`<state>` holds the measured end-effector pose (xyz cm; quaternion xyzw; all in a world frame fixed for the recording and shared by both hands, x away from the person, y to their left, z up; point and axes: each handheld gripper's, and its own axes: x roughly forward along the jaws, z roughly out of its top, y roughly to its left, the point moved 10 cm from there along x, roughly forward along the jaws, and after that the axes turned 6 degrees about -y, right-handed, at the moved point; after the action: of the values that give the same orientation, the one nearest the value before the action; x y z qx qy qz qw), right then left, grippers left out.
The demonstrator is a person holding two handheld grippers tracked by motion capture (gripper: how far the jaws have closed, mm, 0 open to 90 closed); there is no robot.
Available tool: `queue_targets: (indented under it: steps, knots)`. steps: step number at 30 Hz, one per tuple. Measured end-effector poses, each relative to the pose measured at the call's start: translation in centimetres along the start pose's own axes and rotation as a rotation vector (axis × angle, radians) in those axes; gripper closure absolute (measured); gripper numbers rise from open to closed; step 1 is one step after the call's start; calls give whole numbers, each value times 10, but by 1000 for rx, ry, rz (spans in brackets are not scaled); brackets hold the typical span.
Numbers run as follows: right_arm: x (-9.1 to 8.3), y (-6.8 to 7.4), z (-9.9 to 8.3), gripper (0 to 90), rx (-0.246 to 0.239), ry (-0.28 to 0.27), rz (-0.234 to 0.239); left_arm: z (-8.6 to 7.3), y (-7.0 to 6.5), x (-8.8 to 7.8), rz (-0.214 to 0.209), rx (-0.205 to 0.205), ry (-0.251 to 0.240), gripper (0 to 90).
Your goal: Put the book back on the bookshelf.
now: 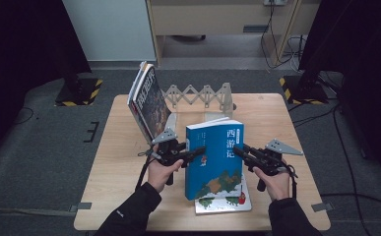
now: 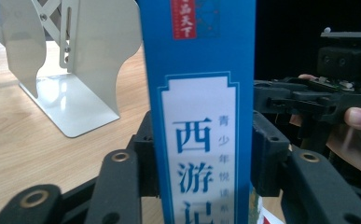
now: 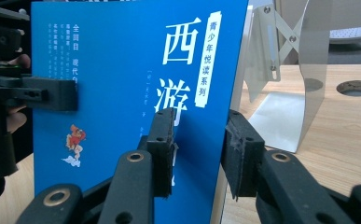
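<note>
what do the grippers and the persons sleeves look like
Both the left gripper and right gripper are black, pistol-like handheld tools with two jointed jaws, brass-ringed pivot holes and blocky black pads. Each carries a grey three-cornered plate on top and trails a black cable. The sleeves are black.

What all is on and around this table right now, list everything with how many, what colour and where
Blue book: one, blue with white title, upright at table centre, held between both tongs.
Flat book: one, white with green and red, lying under the blue book.
Leaning books: about two, dark covers, propped at the rack's left end.
Expanding book rack: one, white metal, back of the table.
Table: one, light wood.
Left tongs: one, black, jaws on either side of the blue book's spine.
Right tongs: one, black, gripping the book's open edge.
Hands: two, dark sleeves, near edge.
</note>
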<state>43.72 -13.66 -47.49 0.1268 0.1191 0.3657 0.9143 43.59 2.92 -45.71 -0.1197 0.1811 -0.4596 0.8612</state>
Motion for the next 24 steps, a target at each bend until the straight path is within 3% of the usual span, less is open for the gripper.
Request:
queue_targets:
  steps: [7,11,16,24]
  knots:
    - [0,1,1,687,-11,-8,10,-1,4,6,-2,-3,0,507]
    - [0,2,1,687,-12,-7,10,0,5,4,-20,-18,12,583]
    - [2,2,2,700,-4,-16,10,3,4,2,-25,-18,29,594]
    - [4,6,11,707,-28,-52,20,8,-2,-5,-40,8,-18,599]
